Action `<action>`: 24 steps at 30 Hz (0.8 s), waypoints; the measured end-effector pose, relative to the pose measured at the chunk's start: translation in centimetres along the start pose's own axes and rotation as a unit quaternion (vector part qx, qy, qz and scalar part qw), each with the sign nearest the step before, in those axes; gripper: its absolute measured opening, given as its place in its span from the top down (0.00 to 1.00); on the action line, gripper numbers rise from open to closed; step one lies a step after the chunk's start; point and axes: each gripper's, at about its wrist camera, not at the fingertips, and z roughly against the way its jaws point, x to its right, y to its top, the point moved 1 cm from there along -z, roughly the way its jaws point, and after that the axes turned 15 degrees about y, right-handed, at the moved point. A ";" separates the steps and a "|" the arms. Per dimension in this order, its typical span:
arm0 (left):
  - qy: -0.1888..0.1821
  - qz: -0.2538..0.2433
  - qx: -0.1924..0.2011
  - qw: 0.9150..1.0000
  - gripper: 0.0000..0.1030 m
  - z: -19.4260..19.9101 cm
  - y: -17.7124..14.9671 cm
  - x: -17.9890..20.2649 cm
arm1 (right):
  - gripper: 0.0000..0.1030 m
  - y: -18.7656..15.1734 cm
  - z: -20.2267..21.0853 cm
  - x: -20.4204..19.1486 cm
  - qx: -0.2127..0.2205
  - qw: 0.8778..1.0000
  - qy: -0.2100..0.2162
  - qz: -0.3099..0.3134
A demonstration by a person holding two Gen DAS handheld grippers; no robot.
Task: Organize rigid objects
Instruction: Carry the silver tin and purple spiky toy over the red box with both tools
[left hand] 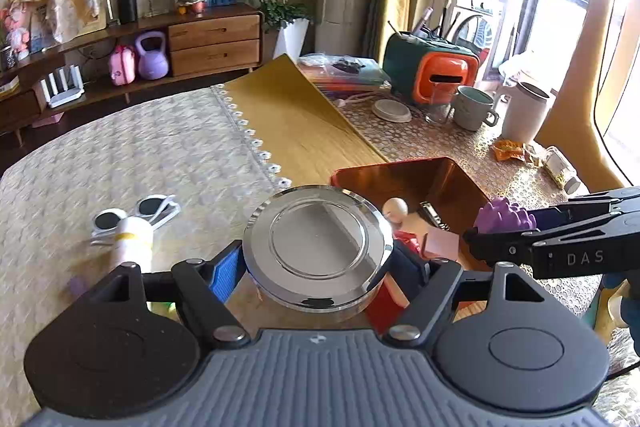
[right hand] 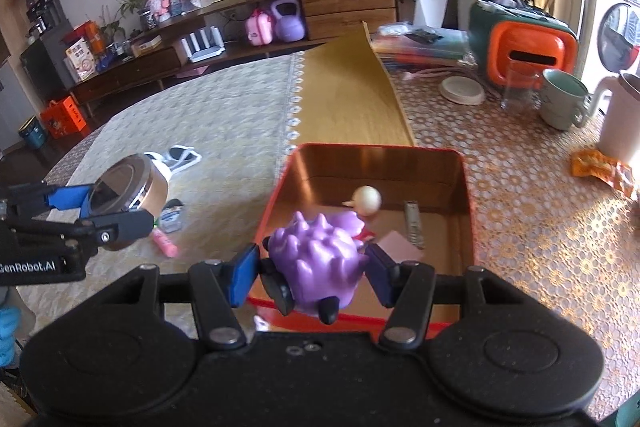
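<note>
Chrome gleams on the round lidded tin (left hand: 318, 247) clamped between the jaws of the left gripper (left hand: 316, 267), at 9 o'clock of the red box (right hand: 464, 227). The right gripper (right hand: 310, 273) is clamped on a spiky purple toy (right hand: 316, 259) at the box's 6 o'clock rim. White sunglasses (left hand: 138, 213) lie on the tablecloth (left hand: 120, 155) at 10 o'clock.

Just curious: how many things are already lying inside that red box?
4 visible: a round-headed figure, a pink block, a metal clip, something red. More may be hidden behind the purple toy.
</note>
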 end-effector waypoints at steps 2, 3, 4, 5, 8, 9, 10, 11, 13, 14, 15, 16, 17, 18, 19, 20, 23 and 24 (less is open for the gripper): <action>-0.007 -0.006 -0.002 1.000 0.25 -0.5 0.3 0.9 | 0.45 0.0 0.2 0.7 0.001 1.000 -0.005 -0.003; -0.009 -0.010 -0.004 1.000 0.25 -0.9 0.4 1.4 | 0.45 0.0 0.3 1.1 0.002 1.000 -0.007 -0.003; -0.008 -0.014 -0.007 1.000 0.25 -1.3 0.6 2.0 | 0.45 0.0 0.3 1.4 0.003 1.000 -0.009 -0.002; -0.008 -0.017 -0.009 1.000 0.25 -1.7 0.7 2.5 | 0.45 0.0 0.5 1.8 0.003 1.000 -0.012 -0.001; -0.012 -0.024 -0.016 1.000 0.25 -2.9 1.1 3.9 | 0.45 -0.1 0.4 2.8 0.001 1.000 -0.015 0.002; -0.014 -0.028 -0.017 0.999 0.25 -3.3 1.2 4.4 | 0.45 -0.2 0.4 3.1 0.000 1.000 -0.017 0.003; -0.016 -0.033 -0.017 0.999 0.25 -3.6 1.4 5.0 | 0.45 -0.2 0.2 3.4 -0.003 1.000 -0.019 0.005; -0.016 -0.038 -0.018 0.999 0.25 -4.0 1.5 5.4 | 0.45 -0.3 0.1 3.7 -0.007 1.000 -0.020 0.008; -0.016 -0.047 -0.020 0.999 0.25 -4.8 1.7 6.5 | 0.45 -0.3 -0.3 4.1 -0.013 1.000 -0.020 0.012; -0.017 -0.049 -0.024 0.998 0.25 -5.2 1.8 7.0 | 0.45 -0.4 -0.4 4.3 -0.015 1.000 -0.020 0.013; -0.017 -0.051 -0.030 0.998 0.25 -5.8 2.0 7.5 | 0.45 -0.4 -0.6 4.4 -0.018 1.000 -0.020 0.015; -0.017 -0.052 -0.034 0.998 0.25 -6.3 2.1 7.9 | 0.45 -0.4 -0.8 4.6 -0.020 0.999 -0.020 0.018; -0.017 -0.052 -0.038 0.998 0.25 -6.7 2.3 8.3 | 0.45 -0.5 -1.1 4.8 -0.023 0.999 -0.020 0.020; -0.018 -0.053 -0.041 0.998 0.25 -7.2 2.4 8.8 | 0.45 -0.5 -1.3 4.9 -0.025 0.999 -0.020 0.022; -0.018 -0.055 -0.043 0.997 0.25 -7.7 2.6 9.1 | 0.45 -0.5 -1.6 5.2 -0.027 0.999 -0.020 0.024; -0.017 -0.057 -0.044 0.997 0.25 -8.1 2.7 9.5 | 0.45 -0.6 -1.9 5.4 -0.029 0.999 -0.020 0.025; -0.017 -0.063 -0.049 0.997 0.25 -9.4 3.0 10.6 | 0.45 -0.7 -2.5 5.7 -0.034 0.999 -0.017 0.024; -0.016 -0.064 -0.051 0.997 0.25 -9.8 3.1 10.9 | 0.45 -0.7 -2.7 5.9 -0.036 0.999 -0.014 0.022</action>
